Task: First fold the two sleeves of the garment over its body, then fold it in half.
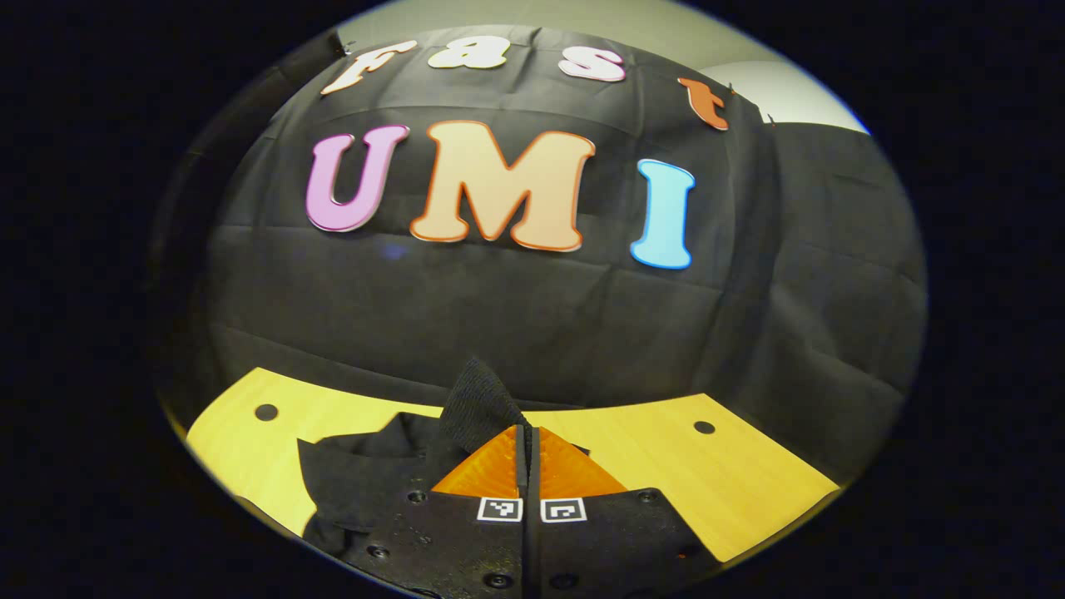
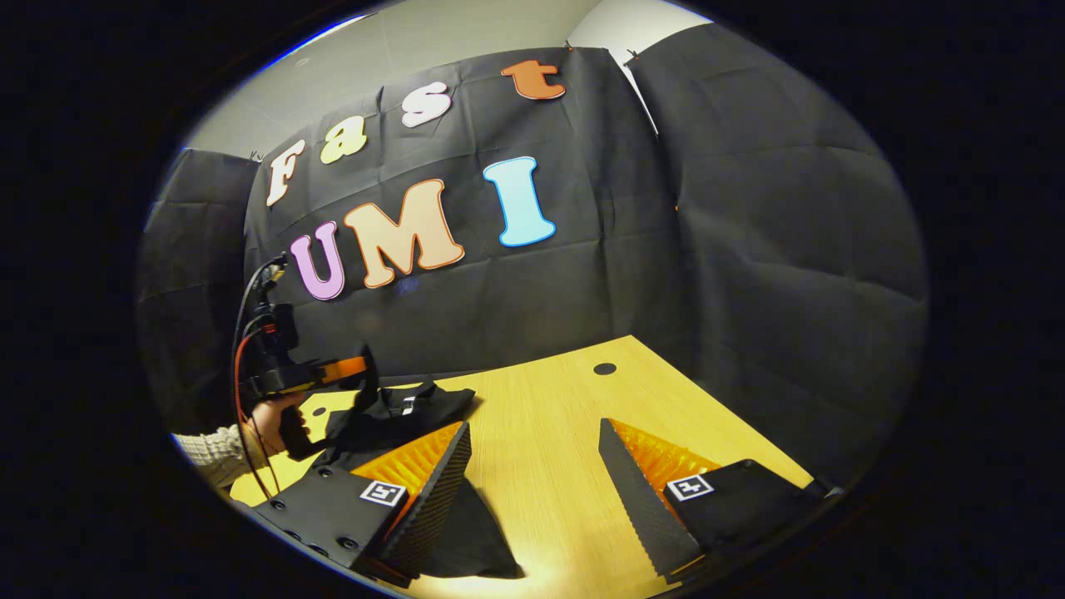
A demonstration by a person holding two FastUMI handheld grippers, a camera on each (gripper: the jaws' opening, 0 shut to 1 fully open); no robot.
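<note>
Bottom centre of the left gripper view, the left gripper (image 1: 527, 445) pinches a ribbed cuff (image 1: 478, 403) of the black garment (image 1: 358, 482). Lower right gripper view: the right gripper (image 2: 532, 466) gapes wide above the bench (image 2: 541, 416). Carry the sleeve inward, keeping it taut and flat.

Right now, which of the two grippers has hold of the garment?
The left gripper: its fingers are pressed together on a strip of the black garment, lifted off the wooden table. The right gripper stands open, holding nothing.
</note>
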